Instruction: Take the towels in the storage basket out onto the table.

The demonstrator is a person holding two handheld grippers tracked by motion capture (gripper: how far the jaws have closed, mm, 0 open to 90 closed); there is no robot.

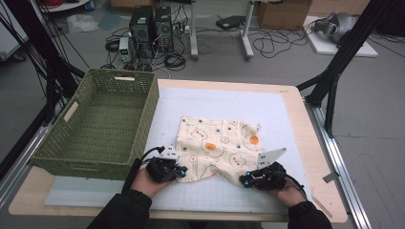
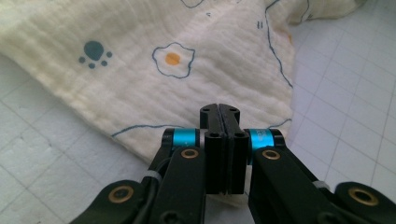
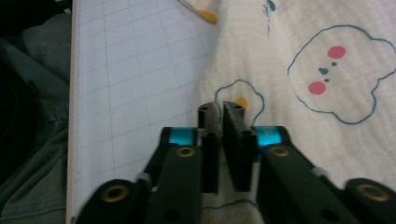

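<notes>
A cream cloth [image 1: 217, 143] printed with bears, eggs and paw marks lies rumpled on the white grid mat [image 1: 267, 109]. My left gripper [image 1: 182, 170] is at its near left corner. In the left gripper view the jaws of that gripper [image 2: 219, 110] are pressed together with the cloth [image 2: 140, 70] edge running under and between them. My right gripper [image 1: 244, 180] is at the near right corner. Its jaws [image 3: 220, 108] stand a narrow slit apart on the cloth [image 3: 289, 51] edge. The near hem is drawn toward both grippers.
A green woven basket [image 1: 148, 114] stands at the table's left, right beside the cloth and my left hand. The wooden table edge [image 1: 305, 143] runs along the right. Computers, cables and boxes sit on the floor beyond the table.
</notes>
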